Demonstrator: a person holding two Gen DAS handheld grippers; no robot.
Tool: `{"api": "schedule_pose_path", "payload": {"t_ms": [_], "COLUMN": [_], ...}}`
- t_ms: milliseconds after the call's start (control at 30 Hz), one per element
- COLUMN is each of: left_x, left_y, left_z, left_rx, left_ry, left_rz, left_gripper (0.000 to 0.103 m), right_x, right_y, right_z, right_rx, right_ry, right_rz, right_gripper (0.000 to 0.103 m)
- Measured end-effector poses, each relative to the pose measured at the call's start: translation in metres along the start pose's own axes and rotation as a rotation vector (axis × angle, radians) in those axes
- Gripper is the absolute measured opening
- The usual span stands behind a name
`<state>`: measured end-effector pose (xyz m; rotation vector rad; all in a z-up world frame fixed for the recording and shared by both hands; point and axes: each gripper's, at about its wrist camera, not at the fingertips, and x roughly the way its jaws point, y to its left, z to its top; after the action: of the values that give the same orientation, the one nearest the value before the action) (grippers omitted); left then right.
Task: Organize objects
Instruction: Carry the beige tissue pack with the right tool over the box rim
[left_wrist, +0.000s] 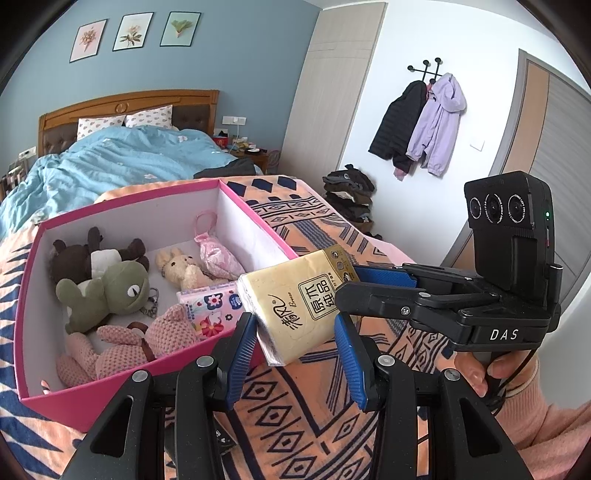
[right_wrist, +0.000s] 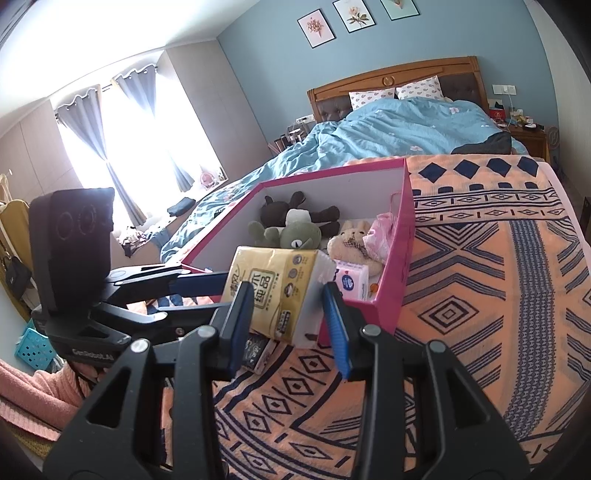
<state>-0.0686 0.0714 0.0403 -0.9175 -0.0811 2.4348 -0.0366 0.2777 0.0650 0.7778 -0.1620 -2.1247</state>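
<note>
- Both grippers meet at a yellow tissue pack (left_wrist: 299, 302) beside a pink box (left_wrist: 255, 218) of plush toys.
- Left gripper (left_wrist: 295, 345) fingers pinch the pack.
- Right gripper (right_wrist: 288, 317) fingers clamp it too.

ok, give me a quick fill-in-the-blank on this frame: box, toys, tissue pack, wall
1. The box is ___ on the outside.
2. The wrapper of the pack is mostly ___.
3. The green plush lies ___ the box.
4. ___ framed pictures hang on the blue wall.

Missing words: pink; yellow; inside; three
</note>
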Motion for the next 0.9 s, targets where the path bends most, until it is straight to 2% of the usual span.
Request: {"api": "schedule_pose_path", "payload": {"t_ms": [900], "left_x": [0.013], "left_y": [0.01], "left_z": [0.014], "left_rx": [-0.01], "left_ry": [0.01], "left_rz": [0.007], "left_gripper": [0.044], "right_x": [0.009], "right_y": [-0.009], "right_z": [0.013], "right_rx": [0.012], "right_ry": [-0.001], "right_rz": [-0.004], "right_gripper": [0.042]}}
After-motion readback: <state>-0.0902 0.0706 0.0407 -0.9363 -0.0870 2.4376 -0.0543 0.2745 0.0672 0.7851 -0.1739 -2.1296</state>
